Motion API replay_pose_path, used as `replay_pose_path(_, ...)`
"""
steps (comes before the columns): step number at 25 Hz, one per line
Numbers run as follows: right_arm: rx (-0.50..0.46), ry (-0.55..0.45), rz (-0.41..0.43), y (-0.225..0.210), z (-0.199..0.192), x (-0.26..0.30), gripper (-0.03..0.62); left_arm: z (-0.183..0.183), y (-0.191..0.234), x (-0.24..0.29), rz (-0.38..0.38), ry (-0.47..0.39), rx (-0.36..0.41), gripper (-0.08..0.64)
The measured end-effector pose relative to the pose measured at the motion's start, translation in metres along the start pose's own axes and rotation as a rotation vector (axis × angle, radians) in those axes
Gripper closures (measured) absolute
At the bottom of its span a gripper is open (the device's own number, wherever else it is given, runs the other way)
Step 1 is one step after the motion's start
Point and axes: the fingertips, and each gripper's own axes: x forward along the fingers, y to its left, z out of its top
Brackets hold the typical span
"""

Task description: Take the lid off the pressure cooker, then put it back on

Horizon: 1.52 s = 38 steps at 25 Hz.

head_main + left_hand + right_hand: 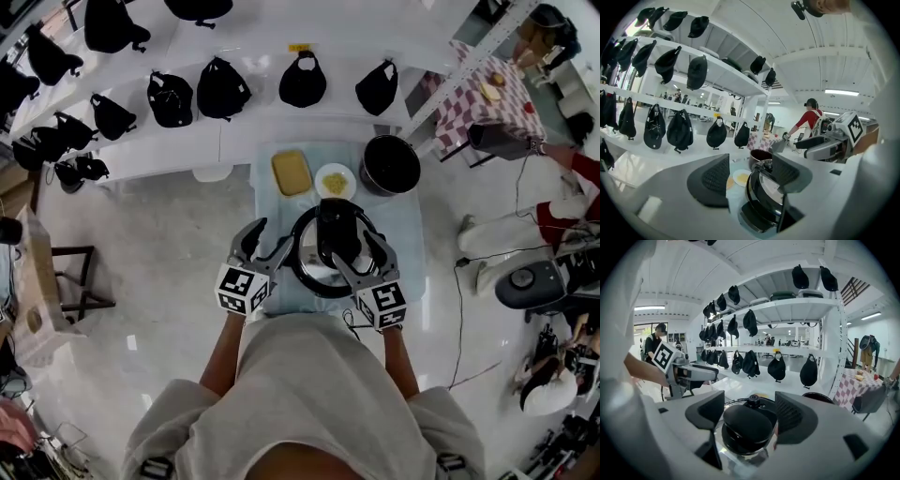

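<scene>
Pressure cooker, black, round (314, 272), frame centre. Right claw (750, 414) open astride black lid handle (747, 427); left claw (751, 174) open alongside. Risk: off-centre pinch slips.

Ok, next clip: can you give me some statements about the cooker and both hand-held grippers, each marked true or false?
1. The right hand-held gripper has its jaws apart, on either side of the lid's black handle. True.
2. The left hand-held gripper is shut. False: its jaws are apart.
3. A white plate with yellow food sits beyond the pressure cooker. True.
4. The dark pot stands left of the yellow block. False: it stands right of the plate.
</scene>
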Motion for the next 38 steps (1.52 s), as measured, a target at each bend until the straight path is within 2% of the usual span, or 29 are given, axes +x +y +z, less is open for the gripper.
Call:
replay_pose_path(3,-0.021,0.023,0.080,0.005,-0.001,0.005,0.279,-0.005,0.006,0.001,0.038,0.011,-0.012,0.293)
replay_pose_path(6,-0.058,0.068,0.195,0.014,-0.004,0.009,0.279,-0.006,0.006,0.005,0.053,0.013,-0.017,0.293)
replay_pose_path(10,-0.235,0.196,0.352,0.027,-0.017,0.014,0.279,-0.004,0.003,0.014,0.042,0.015,-0.012,0.293)
replay_pose_path(15,-0.459,0.349,0.461,0.030,-0.027,0.014,0.279,-0.009,-0.002,0.019,0.022,0.029,-0.008,0.293)
replay_pose_path(21,-0.657,0.498,0.589,0.040,-0.046,0.015,0.279,-0.005,0.006,0.018,0.019,0.019,-0.012,0.293)
replay_pose_path(30,-0.825,0.717,0.691,0.038,-0.068,0.028,0.279,-0.005,0.014,0.013,0.014,0.005,-0.040,0.293)
replay_pose_path(35,-0.845,0.810,0.705,0.034,-0.079,0.036,0.281,-0.005,0.020,0.008,0.026,-0.001,-0.056,0.293)
replay_pose_path(38,-0.815,0.868,0.717,0.033,-0.084,0.038,0.308,-0.005,0.024,0.007,0.035,-0.006,-0.058,0.293)
